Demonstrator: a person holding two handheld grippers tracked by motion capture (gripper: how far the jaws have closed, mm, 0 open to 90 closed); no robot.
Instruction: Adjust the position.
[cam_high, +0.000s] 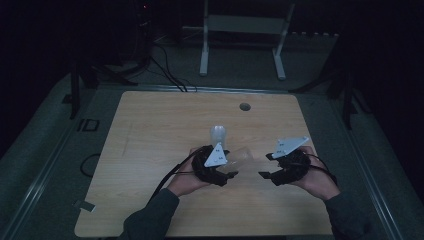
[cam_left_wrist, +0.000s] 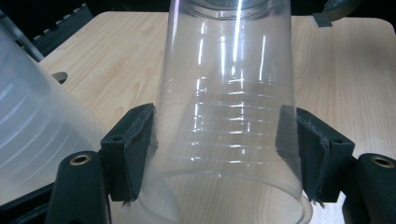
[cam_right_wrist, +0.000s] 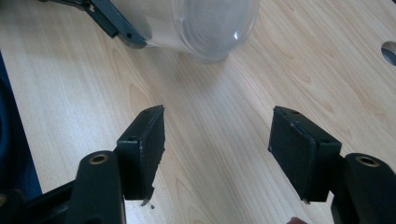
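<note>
Step in hand, as judged: left gripper (cam_high: 231, 174) clamped on a clear plastic cup (cam_left_wrist: 229, 116), held on its side above the near middle of the table (cam_high: 150, 130). Right gripper (cam_right_wrist: 217, 140) just right of it, jaws apart, nothing between. Next move likely calls for lining those jaws on the cup's base.

Left gripper view shows both pads pressing the wall; the high view adds a frosted cup stack (cam_high: 218, 136) standing just beyond.
</note>
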